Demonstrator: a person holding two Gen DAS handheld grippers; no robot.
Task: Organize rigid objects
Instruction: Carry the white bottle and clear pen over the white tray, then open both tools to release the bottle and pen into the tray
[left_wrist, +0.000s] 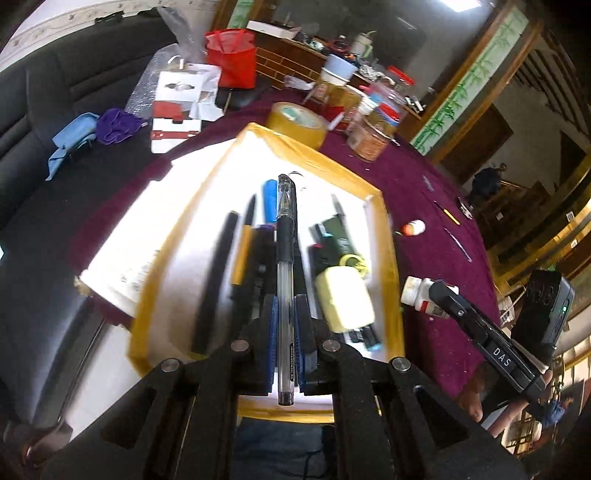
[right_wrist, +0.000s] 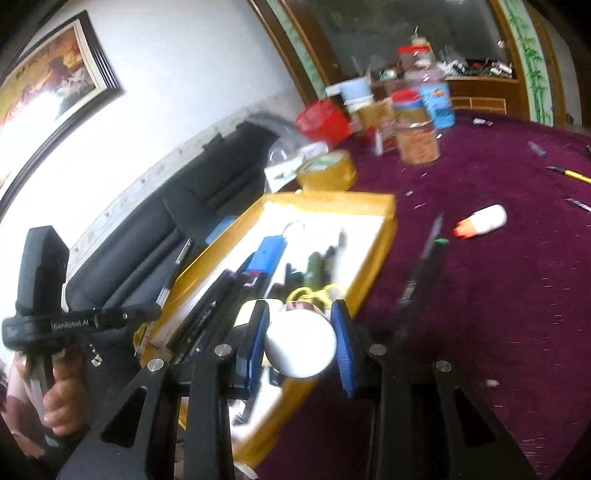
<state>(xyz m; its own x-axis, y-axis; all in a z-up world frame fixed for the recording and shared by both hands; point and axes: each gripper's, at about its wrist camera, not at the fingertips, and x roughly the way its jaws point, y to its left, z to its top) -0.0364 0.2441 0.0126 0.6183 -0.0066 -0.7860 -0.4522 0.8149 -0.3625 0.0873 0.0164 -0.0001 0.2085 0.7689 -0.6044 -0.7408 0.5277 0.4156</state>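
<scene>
A: What does each gripper carry?
B: Left gripper (left_wrist: 284, 314) fingers are clamped on a clear pen (left_wrist: 285, 258) above the tray (left_wrist: 384, 236); right gripper (right_wrist: 301, 339) fingers grip a white bottle (right_wrist: 300, 343) at the tray's 5 o'clock corner.
A: How to finish well?
B: Lower the pen parallel beside the pens lying there, then release; set the bottle in the bare patch.
</scene>
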